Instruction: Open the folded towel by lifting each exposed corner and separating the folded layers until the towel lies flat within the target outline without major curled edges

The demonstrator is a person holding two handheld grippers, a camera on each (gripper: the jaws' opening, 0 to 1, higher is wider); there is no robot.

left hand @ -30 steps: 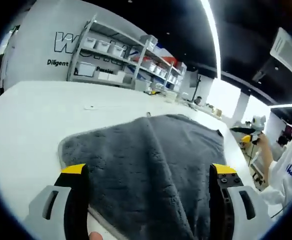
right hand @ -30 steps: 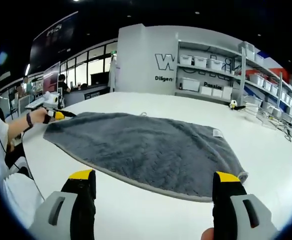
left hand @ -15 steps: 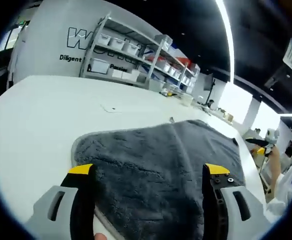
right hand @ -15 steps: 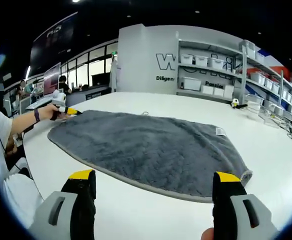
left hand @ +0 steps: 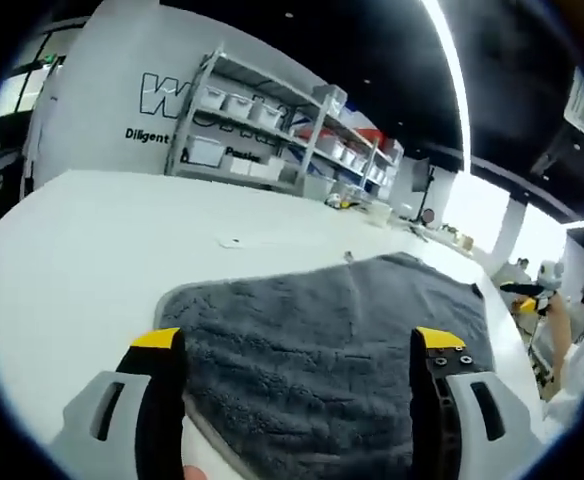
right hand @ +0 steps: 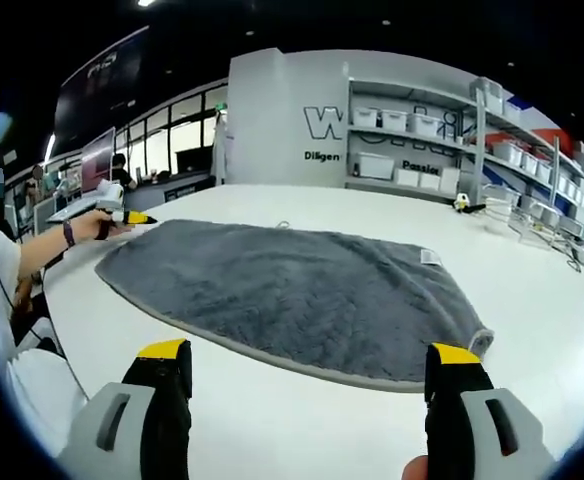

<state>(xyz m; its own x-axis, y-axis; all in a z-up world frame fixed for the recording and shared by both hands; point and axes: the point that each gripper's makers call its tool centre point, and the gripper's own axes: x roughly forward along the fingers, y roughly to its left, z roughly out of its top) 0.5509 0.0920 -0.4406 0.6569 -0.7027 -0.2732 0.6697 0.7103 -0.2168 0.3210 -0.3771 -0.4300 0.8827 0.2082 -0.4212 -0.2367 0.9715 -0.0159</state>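
Across the middle of the white table [right hand: 272, 430] the grey towel [right hand: 292, 295] lies spread in what looks like a single layer, its pale hem running round a rounded outline. One corner toward the table's far side carries a small white tag [right hand: 430, 257], and the corner nearest the right claw [right hand: 307, 385] curls up slightly. No target outline can be made out on the table.

In the left gripper view, the left claw [left hand: 297, 375] hovers over its end of the towel [left hand: 332, 340] with its jaws spread wide, nothing between them; the fabric passes under the gap, likely so that end can be smoothed or released. In the right gripper view the same claw [right hand: 122, 216] sits at the towel's far end, held by a hand [right hand: 84, 228], and whether it touches the cloth there is too small to tell.

The right claw is also spread and empty, held back over bare table just short of the near hem, probably to survey the result. Judging by the flat lie, the unfolding seems nearly done; that lifted corner may still need pressing down. Shelves with bins [right hand: 422, 150] stand beyond the table.
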